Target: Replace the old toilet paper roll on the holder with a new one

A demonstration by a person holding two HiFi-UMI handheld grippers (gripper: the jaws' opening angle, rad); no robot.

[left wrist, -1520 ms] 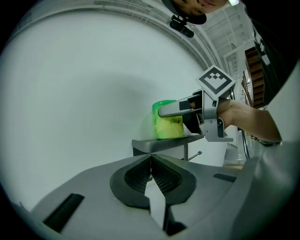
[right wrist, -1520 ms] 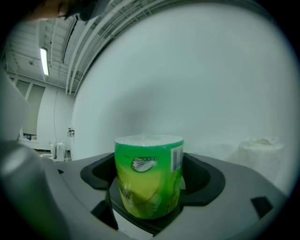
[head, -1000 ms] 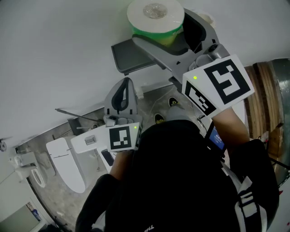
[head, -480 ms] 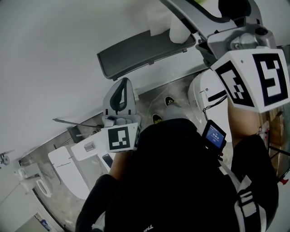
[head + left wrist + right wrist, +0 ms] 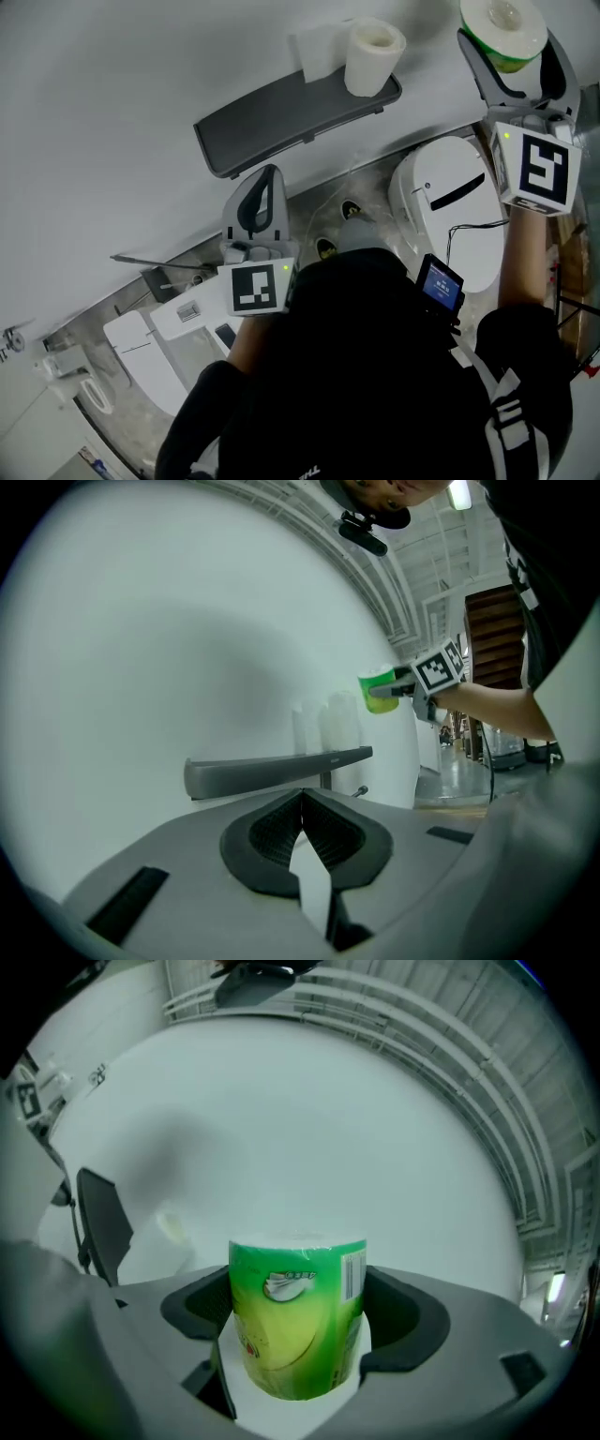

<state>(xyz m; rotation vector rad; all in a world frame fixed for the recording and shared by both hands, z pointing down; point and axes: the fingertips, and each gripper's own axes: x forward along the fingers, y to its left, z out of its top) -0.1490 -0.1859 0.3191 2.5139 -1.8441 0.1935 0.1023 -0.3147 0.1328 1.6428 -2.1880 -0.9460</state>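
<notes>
A new roll in green wrapping [image 5: 502,23] sits between the jaws of my right gripper [image 5: 516,56], held high at the top right and right of the shelf. In the right gripper view the green roll [image 5: 295,1316] fills the jaws of that gripper [image 5: 298,1335]. The old white roll [image 5: 373,56] stands upright on the right end of a grey wall shelf [image 5: 272,127], with a loose sheet beside it. My left gripper [image 5: 261,183] hangs lower, below the shelf, shut with nothing in it. The left gripper view shows its pads [image 5: 281,829] meeting, and the shelf [image 5: 281,769] ahead.
A white toilet [image 5: 450,202] stands below the right gripper, near the wall. A second white fixture [image 5: 141,347] lies at the lower left on the grey floor. A small lit screen [image 5: 439,284] hangs at the person's chest. The white wall [image 5: 112,112] fills the upper left.
My right gripper has carried the green roll from over the shelf's right end off to the right. The old roll on the shelf now shows. The left gripper has hardly moved.
</notes>
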